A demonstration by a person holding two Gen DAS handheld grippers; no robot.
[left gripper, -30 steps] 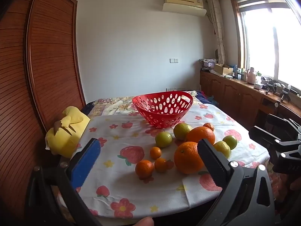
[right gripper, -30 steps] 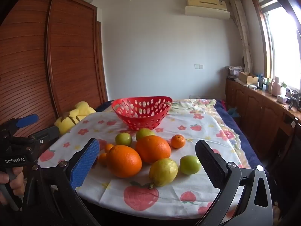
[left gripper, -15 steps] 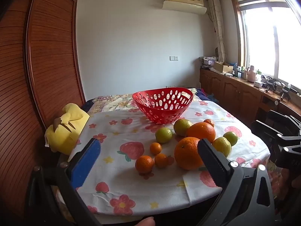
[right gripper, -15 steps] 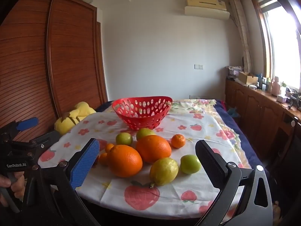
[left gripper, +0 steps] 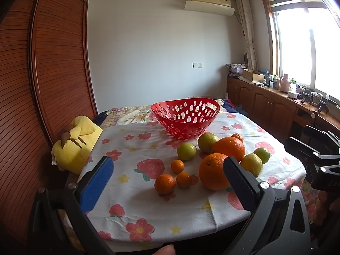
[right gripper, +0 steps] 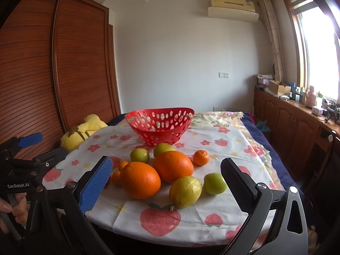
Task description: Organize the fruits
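A red perforated basket (left gripper: 185, 116) (right gripper: 159, 126) stands empty at the far middle of the table. In front of it lie two large oranges (left gripper: 214, 171) (right gripper: 140, 179), several small mandarins (left gripper: 165, 183), green limes (left gripper: 186, 150) (right gripper: 214, 183) and a yellow lemon (right gripper: 185, 191) (left gripper: 251, 164). My left gripper (left gripper: 167, 179) is open and empty, hovering at the near table edge before the mandarins. My right gripper (right gripper: 165, 182) is open and empty, short of the near orange and lemon. Each gripper shows at the side of the other's view.
A strawberry-print cloth (left gripper: 136, 191) covers the table. A yellow plush toy (left gripper: 76, 146) sits at the table's left edge beside a wooden slatted wardrobe (left gripper: 42, 85). Wooden cabinets with clutter (left gripper: 276, 97) run along the right wall under the window.
The left view has pulled back and risen slightly, so the fruit sits a little farther off. The right gripper has barely moved. Both jaws stay open.
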